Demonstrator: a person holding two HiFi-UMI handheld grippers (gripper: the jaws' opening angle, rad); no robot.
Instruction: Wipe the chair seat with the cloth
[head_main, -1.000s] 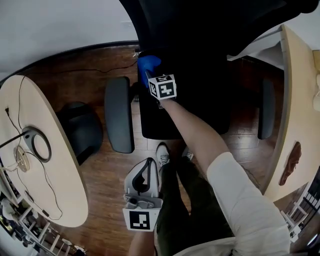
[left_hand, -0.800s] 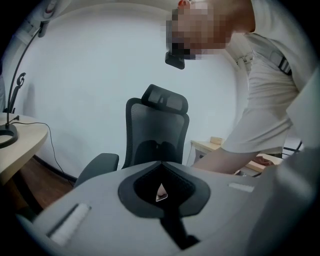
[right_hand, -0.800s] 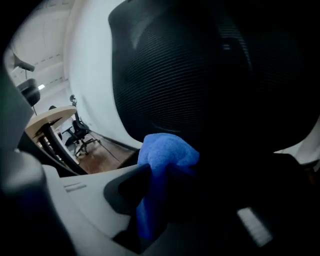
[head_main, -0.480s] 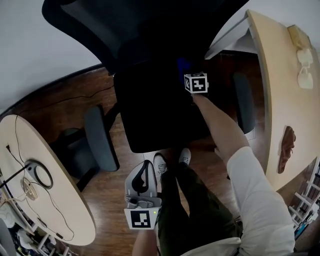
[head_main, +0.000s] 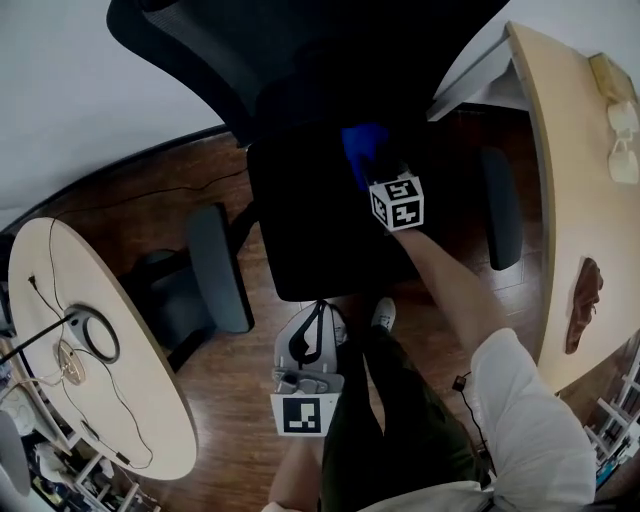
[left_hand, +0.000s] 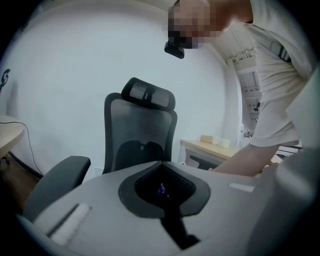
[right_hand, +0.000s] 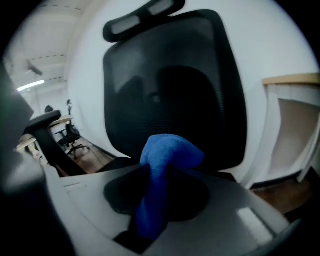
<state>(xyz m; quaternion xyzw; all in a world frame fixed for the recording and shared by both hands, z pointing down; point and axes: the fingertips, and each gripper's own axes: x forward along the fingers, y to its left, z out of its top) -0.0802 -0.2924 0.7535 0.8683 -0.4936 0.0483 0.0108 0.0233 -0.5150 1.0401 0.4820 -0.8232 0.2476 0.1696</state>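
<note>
Holding the soft blue cloth (right_hand: 167, 155) tight, my right gripper (head_main: 378, 172) is clenched on its middle, and a bunched end sticks out past the jaws. The cloth is over the back part of the flat black chair seat (head_main: 300, 235); I cannot tell if it touches. I think it is light and floppy and will bunch up, so a firm pinch in the middle is best. My left gripper (head_main: 314, 325) is closed on nothing, just off the front edge of the seat.
</note>
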